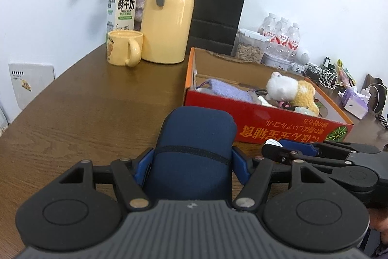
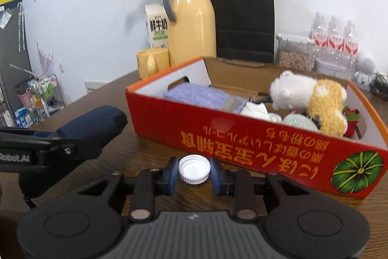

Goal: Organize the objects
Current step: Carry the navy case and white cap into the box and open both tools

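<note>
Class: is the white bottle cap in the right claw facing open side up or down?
Up. The white bottle cap shows its hollow inside and rim between the right claw fingers.

Left gripper (image 1: pixel 192 162) clamps a navy pouch (image 1: pixel 194 149), probably fabric, beside red box (image 1: pixel 254 120).

The table (image 1: pixel 72 118) is brown wood with open grain and a low sheen. The pouch (image 1: pixel 194 152) is matt navy cloth with a stitched seam. The cap (image 2: pixel 194 169) is smooth white plastic, ribbed at its rim. The box (image 2: pixel 242 135) is cardboard, glossy red outside, raw brown within. The jug (image 1: pixel 169 16) and mug (image 1: pixel 123 47) are glossy yellow. The toy (image 2: pixel 310 98) is fluffy plush. The bag (image 2: pixel 245 16) is matt black paper. The left tongs (image 1: pixel 191 162) and right tongs (image 2: pixel 194 174) are matt black plastic with blue pads.
</note>
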The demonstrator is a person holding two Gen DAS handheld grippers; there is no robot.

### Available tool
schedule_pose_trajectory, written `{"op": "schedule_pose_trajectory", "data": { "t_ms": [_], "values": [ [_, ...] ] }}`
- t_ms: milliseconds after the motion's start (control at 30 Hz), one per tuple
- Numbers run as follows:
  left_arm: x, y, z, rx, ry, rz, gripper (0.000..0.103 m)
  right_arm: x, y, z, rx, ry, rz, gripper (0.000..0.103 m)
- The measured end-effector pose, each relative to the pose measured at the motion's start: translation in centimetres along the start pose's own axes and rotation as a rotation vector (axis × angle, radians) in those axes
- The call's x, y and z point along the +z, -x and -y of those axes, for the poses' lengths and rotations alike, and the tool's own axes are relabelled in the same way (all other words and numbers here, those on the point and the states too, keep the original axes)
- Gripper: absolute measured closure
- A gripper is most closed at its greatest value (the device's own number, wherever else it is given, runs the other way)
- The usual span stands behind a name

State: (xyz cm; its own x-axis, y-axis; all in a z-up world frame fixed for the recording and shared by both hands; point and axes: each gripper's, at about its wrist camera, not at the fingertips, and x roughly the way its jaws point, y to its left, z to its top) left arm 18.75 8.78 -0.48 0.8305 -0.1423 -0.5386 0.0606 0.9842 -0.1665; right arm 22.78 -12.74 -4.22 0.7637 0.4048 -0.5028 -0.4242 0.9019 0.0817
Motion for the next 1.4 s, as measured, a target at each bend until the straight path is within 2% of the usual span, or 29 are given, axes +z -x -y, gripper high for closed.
{"op": "schedule_pose_trajectory", "data": {
  "t_ms": [367, 633, 900, 1067, 1200, 1300, 1333, 1367, 1400],
  "values": [
    [4.2, 1.4, 3.3, -0.025, -0.043, 0.086, 0.036, 2.9, 3.3, 1.5, 0.004, 0.016, 0.131, 0.076],
    [9.6, -1.7, 6.8, -0.044, -0.062, 0.115, 0.036, 6.5, 3.1, 4.4, -0.037, 0.029, 0.195, 0.076],
    [12.5, -8.7, 8.8, -0.039, -0.031, 0.054, 0.036, 8.4, -1.5, 7.2, -0.065, 0.019, 0.162, 0.076],
    [11.6, -12.2, 9.0, -0.027, -0.023, 0.038, 0.036, 7.6, -3.7, 8.6, -0.066, -0.008, 0.11, 0.076],
    [10.6, -13.5, 8.5, -0.031, -0.027, 0.035, 0.035, 7.0, -4.1, 8.7, -0.077, -0.002, 0.087, 0.076],
    [10.3, -13.8, 8.2, -0.027, -0.024, 0.017, 0.03, 6.5, -4.2, 8.7, -0.086, -0.002, 0.069, 0.075],
    [10.3, -13.5, 8.1, -0.018, -0.029, 0.036, 0.019, 6.5, -4.1, 8.8, -0.094, -0.003, 0.069, 0.07],
    [10.3, -13.1, 8.0, -0.009, -0.036, 0.064, 0.0, 6.4, -4.0, 8.8, -0.105, -0.003, 0.067, 0.053],
    [10.2, -12.5, 7.9, -0.006, -0.043, 0.104, 0.0, 6.3, -3.8, 8.8, -0.118, -0.001, 0.069, 0.042]
  ]
}}
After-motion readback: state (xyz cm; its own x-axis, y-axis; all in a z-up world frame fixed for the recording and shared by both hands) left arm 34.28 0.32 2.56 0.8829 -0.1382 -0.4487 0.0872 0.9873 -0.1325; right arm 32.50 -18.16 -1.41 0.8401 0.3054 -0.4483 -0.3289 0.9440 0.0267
